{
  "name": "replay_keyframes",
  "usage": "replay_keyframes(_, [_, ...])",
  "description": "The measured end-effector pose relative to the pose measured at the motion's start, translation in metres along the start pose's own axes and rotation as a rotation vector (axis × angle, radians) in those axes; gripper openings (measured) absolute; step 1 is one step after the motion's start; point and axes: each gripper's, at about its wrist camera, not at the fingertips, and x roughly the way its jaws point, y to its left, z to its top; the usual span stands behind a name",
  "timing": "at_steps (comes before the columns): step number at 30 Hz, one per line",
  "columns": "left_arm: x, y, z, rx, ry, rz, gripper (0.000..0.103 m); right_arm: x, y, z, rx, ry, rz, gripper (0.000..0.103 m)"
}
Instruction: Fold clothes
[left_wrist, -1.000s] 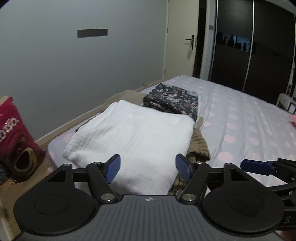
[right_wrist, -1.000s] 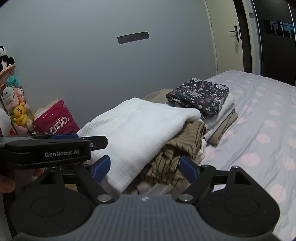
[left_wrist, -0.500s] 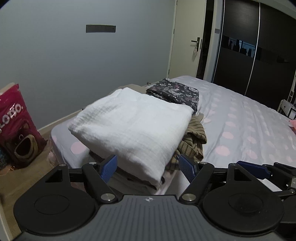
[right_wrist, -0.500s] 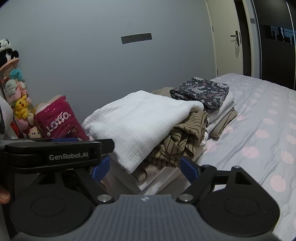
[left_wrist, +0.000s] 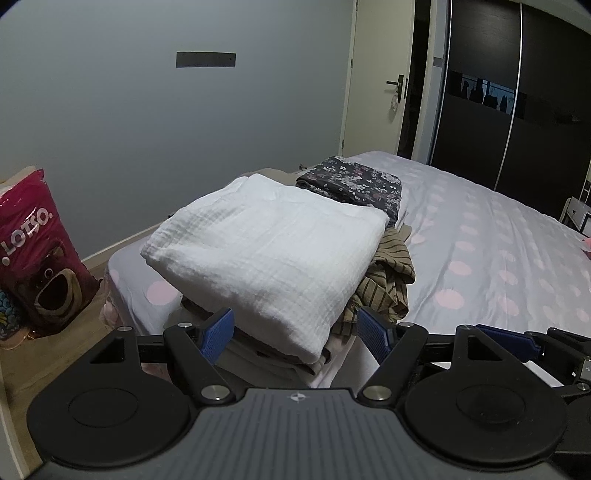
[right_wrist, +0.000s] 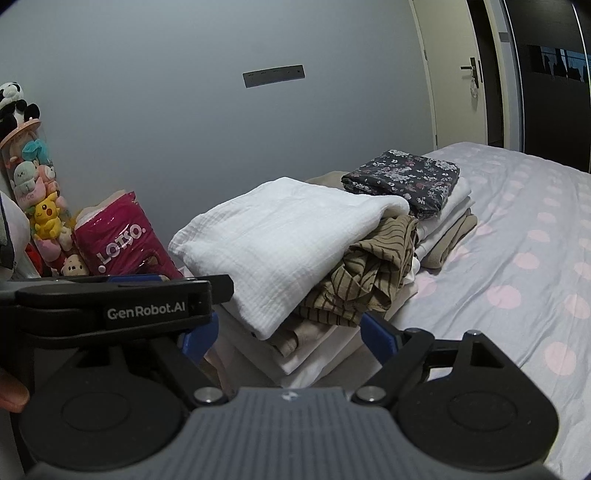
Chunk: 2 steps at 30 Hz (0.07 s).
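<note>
Left wrist view: both tongs, left tongs (left_wrist: 295, 332) and right tongs (right_wrist: 290, 334), are hanging open and empty before the folded white crinkled cotton cloth (left_wrist: 273, 251) at the bed's (left_wrist: 498, 258) near corner; the crumpled olive striped garment (left_wrist: 388, 280) is probably needing folding next.

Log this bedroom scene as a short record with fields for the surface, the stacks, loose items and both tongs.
surface: bed, polka-dot sheet
near stack: white folded cloth on top
far stack: dark floral garment on top
unfolded: striped olive garment, crumpled beside the white cloth
floor: pink Lotso bag
left tongs: open, empty
right tongs: open, empty
</note>
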Motion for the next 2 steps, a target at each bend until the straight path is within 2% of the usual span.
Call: replay_keyframes(2, [0.0, -0.0003, 0.0001, -0.004, 0.001, 0.001, 0.072, -0.0002, -0.0006, -0.0002, 0.003, 0.0, 0.0, 0.086])
